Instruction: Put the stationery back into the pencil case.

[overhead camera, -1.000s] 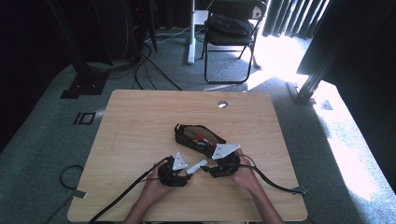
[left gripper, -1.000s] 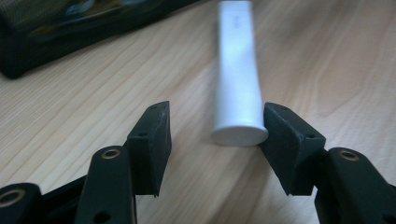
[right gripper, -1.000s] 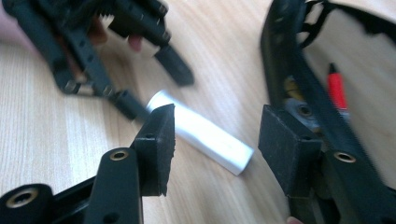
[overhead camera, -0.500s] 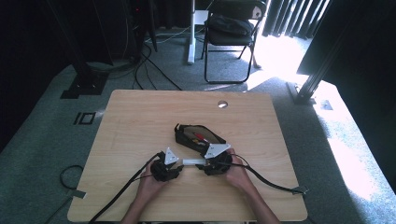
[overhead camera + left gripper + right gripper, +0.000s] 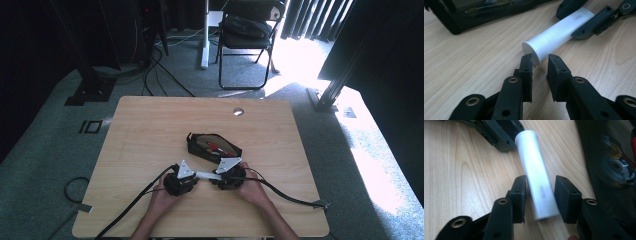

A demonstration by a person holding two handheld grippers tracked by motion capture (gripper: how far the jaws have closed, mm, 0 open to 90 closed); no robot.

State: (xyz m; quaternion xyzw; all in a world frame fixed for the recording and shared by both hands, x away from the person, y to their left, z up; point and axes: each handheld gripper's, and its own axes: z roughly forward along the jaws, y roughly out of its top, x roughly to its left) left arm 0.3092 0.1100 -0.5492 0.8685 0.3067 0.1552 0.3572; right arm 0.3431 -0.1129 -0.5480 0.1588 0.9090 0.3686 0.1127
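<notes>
A white tube [image 5: 205, 175] lies flat on the wooden table [image 5: 150, 125] between my two grippers. My left gripper [image 5: 540, 61] sits at its flanged end [image 5: 531, 51]; the jaws are drawn close together, and the rim touches one fingertip [image 5: 527, 60] with a gap to the other. My right gripper [image 5: 540, 192] straddles the tube's flat printed end [image 5: 544, 200]. Its jaws have just been closing with the tube between them, and a sliver of table still shows beside one finger [image 5: 520, 195]. In the high view the left gripper [image 5: 192, 176] and right gripper [image 5: 216, 176] face each other.
A black mesh pouch [image 5: 214, 146] holding pens lies open just beyond the grippers, and it is close beside the tube [image 5: 474, 12] [image 5: 609, 157]. A cable hole [image 5: 238, 111] is in the table's far side. A folding chair [image 5: 250, 25] stands on the floor behind.
The right gripper has sunk to the table by the tube's end. The left hand has stayed put. The white tube now shows as a bridge between the two grippers.
</notes>
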